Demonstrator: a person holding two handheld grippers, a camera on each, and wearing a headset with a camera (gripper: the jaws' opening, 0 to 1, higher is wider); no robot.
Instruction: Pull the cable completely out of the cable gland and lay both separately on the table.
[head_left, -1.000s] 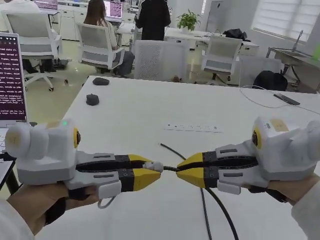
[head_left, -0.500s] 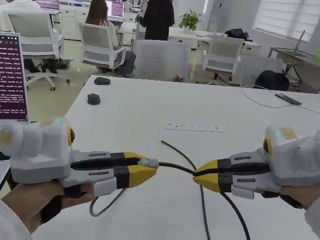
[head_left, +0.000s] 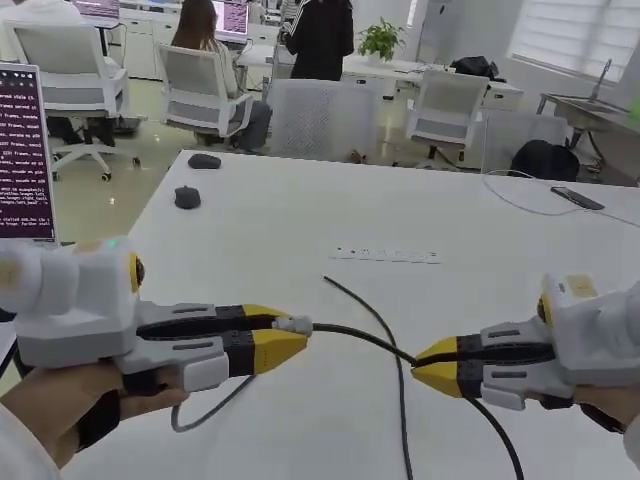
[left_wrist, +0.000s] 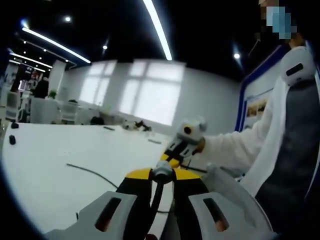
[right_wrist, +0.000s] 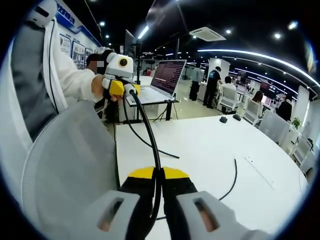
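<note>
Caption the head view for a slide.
Left gripper holds the gland; right gripper grips the black cable, stretched between them.

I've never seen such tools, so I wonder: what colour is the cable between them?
The cable is black, clearest in the head view.

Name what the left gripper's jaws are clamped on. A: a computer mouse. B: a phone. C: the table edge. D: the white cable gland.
D: the left gripper pinches the white cable gland at its jaw tips, and the black cable runs from the gland across to the right gripper, which is shut on that cable.
</note>
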